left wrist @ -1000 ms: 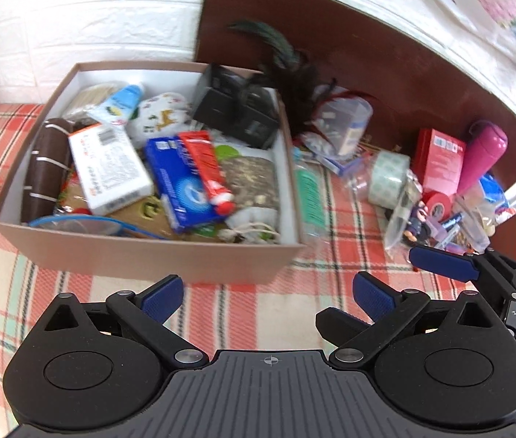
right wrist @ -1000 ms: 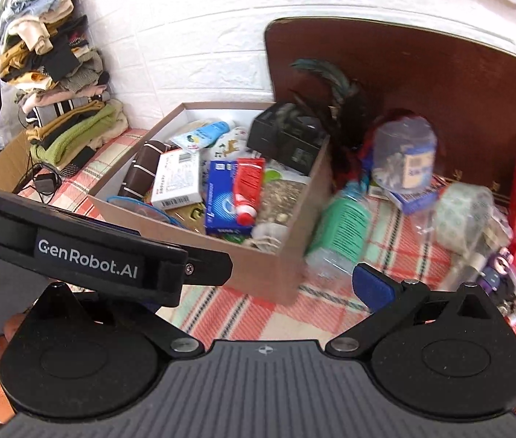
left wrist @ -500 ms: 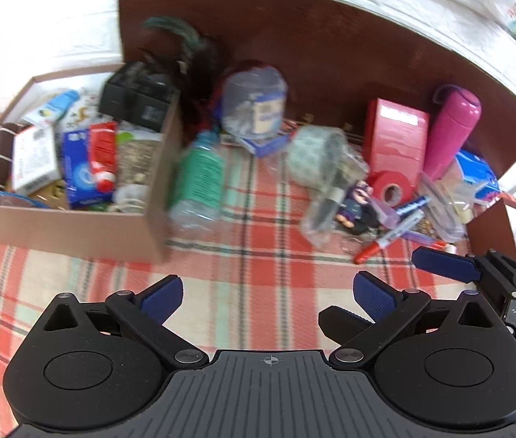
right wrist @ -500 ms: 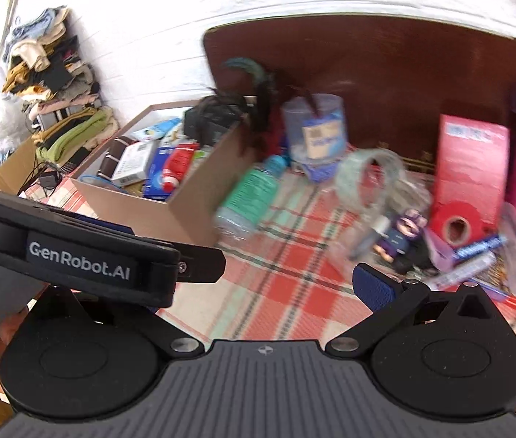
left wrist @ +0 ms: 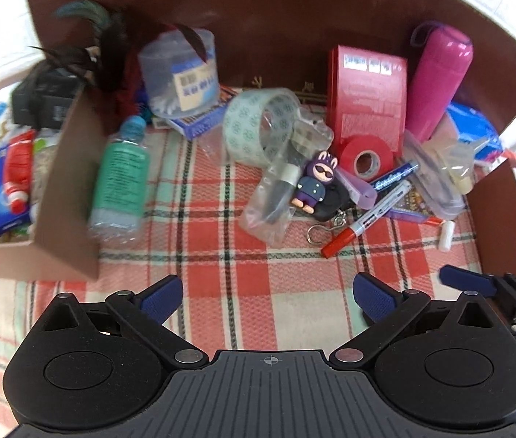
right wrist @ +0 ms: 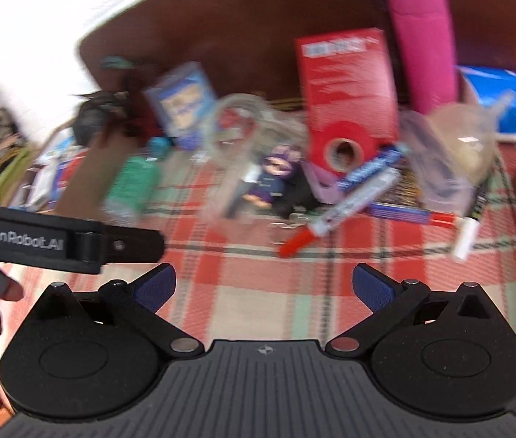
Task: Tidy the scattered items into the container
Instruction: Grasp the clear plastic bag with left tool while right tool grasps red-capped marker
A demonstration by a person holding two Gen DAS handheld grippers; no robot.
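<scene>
- The cardboard box (left wrist: 64, 197) sits at the far left of the left wrist view, already holding packets; a green bottle (left wrist: 121, 179) lies just beside its right wall on the plaid counter (left wrist: 228, 255)
- The scattered items lie ahead of both grippers, well apart from the fingers: clear tape roll (left wrist: 258, 127), red tape roll (left wrist: 365, 153), purple figurine (left wrist: 312, 182), red-capped marker (left wrist: 367, 219), red carton (left wrist: 367, 91), pink flask (left wrist: 436, 80)
- Left gripper (left wrist: 267, 294): fingers spread wide, holding nothing, touching nothing
- Right gripper (right wrist: 263, 286): fingers likewise spread and empty; its view is blurred
</scene>
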